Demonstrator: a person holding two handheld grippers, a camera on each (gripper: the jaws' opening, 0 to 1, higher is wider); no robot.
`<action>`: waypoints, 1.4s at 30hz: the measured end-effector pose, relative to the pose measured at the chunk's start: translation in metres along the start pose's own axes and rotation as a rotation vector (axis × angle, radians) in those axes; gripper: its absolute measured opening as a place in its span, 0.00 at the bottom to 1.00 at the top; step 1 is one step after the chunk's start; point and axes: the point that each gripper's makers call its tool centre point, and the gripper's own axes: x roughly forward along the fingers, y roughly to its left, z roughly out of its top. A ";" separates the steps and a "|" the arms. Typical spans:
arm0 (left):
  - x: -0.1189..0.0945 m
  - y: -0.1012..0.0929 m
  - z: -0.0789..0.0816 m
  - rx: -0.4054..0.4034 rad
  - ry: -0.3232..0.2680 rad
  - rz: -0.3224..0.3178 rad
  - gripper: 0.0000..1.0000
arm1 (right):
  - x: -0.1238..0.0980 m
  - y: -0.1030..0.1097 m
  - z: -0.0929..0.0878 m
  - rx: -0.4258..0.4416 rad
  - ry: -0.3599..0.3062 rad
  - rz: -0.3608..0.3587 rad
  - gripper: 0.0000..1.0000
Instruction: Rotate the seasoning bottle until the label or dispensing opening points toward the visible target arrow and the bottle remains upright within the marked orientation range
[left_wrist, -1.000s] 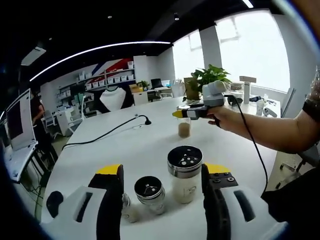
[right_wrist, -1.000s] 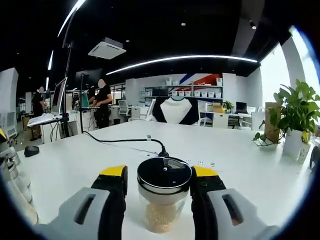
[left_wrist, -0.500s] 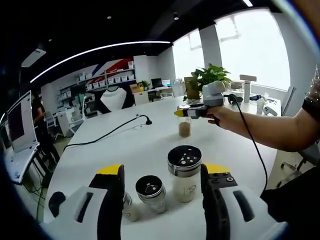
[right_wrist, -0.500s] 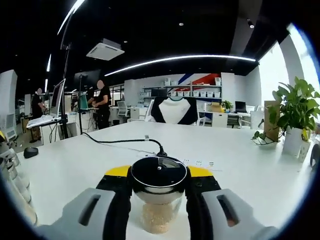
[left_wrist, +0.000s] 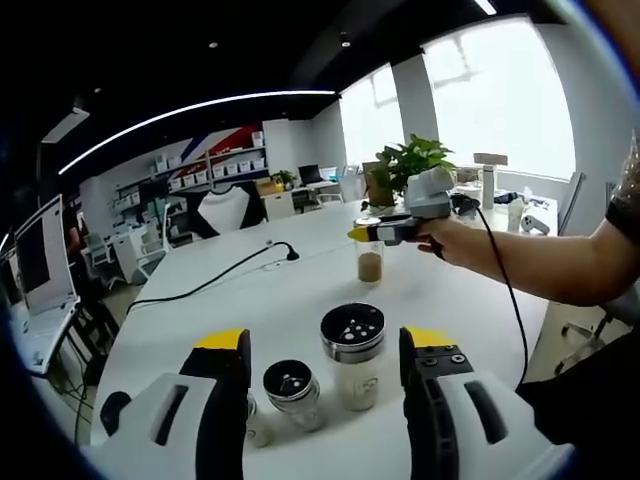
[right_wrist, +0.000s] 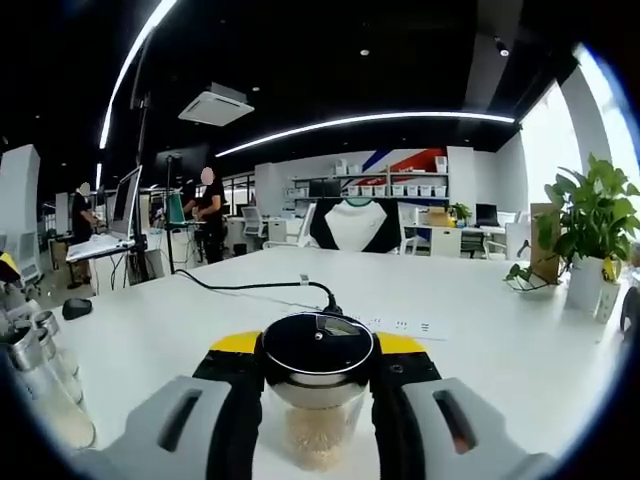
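In the right gripper view my right gripper (right_wrist: 317, 372) is shut on a glass seasoning bottle (right_wrist: 317, 425) with a black lid and tan grains inside, standing upright on the white table (right_wrist: 480, 350). The left gripper view shows that same bottle (left_wrist: 370, 262) held by the right gripper (left_wrist: 385, 232) farther back. My left gripper (left_wrist: 325, 355) is open, its jaws standing either side of a tall shaker (left_wrist: 353, 355) with a perforated black lid and pale contents. A shorter shaker (left_wrist: 290, 392) stands just left of it, between the jaws.
A small jar (left_wrist: 256, 425) sits beside the left jaw. A black cable (left_wrist: 215, 275) runs across the table to a socket strip (right_wrist: 400, 326). A potted plant (right_wrist: 590, 240) stands at the right. A black mouse (right_wrist: 75, 309) lies at the left. People stand at desks behind.
The right gripper has closed from open onto the seasoning bottle's lid. The left gripper view has drawn back slightly, so the shakers look a little smaller.
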 end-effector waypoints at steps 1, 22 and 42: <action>0.000 -0.002 0.001 -0.001 -0.003 -0.005 0.64 | -0.003 0.002 -0.001 -0.001 0.001 0.006 0.38; 0.006 -0.095 0.009 0.038 -0.052 -0.225 0.61 | -0.105 0.086 -0.003 0.032 0.008 0.178 0.38; 0.034 -0.132 -0.012 0.002 0.009 -0.364 0.59 | -0.161 0.132 0.012 0.051 -0.014 0.334 0.38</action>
